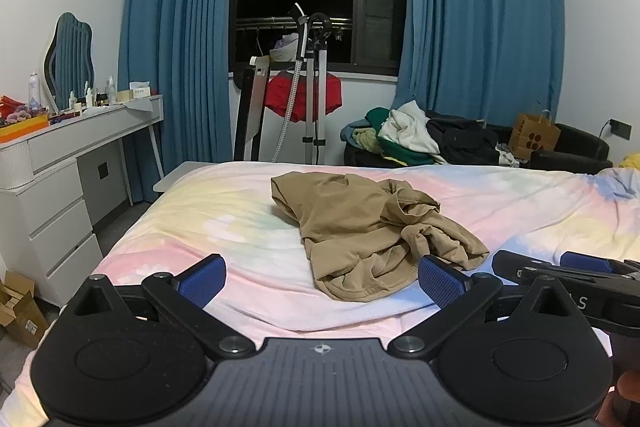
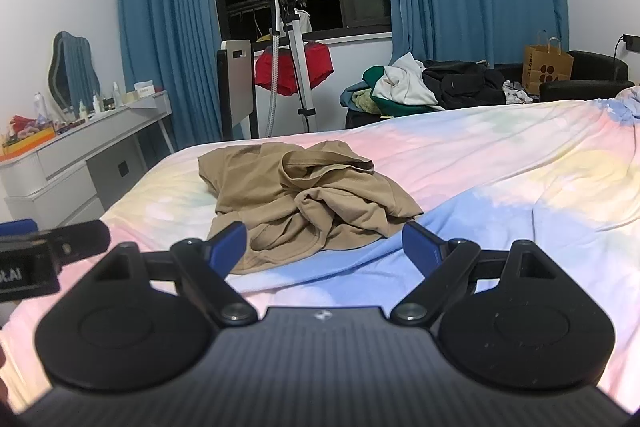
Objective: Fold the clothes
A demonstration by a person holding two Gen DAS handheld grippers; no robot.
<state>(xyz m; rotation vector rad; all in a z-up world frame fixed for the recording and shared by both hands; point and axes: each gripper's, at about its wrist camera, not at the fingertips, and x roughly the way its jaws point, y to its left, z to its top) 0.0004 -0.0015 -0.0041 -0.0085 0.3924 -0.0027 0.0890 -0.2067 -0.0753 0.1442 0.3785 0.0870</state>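
Lying crumpled on the pastel bedspread (image 1: 520, 211), a tan garment (image 1: 360, 227) is recorded ahead of both hand-held grippers. It is bunched, not folded: a flatter panel is seen toward the far left, and a knot of gathered cloth with a hem or band edge is seen toward the near right. No neat edges or stacked layers are seen, so the garment is judged to be in a state that calls for spreading before any fold is made.

The left gripper (image 1: 320, 281) is held wide open above the near edge of the bed, with nothing between its blue pads (image 1: 202, 283). The garment's near hem is seen just beyond and between its fingertips, slightly to the right of centre. The right gripper (image 2: 325, 250) is likewise spread wide and empty; in its view the near hem is seen just past its left pad, with the bulk of the cloth ahead and to the left.

The garment's longer extent is judged to run from far left to near right, diagonally across both views. Neither gripper is clearly nearer; the near hem is bracketed by both, the left one facing its left portion and the right one its bunched right portion. Contact with the cloth is not seen in either view.

A pile of other clothes (image 1: 416, 135) is noted beyond the bed, well apart from the grippers.
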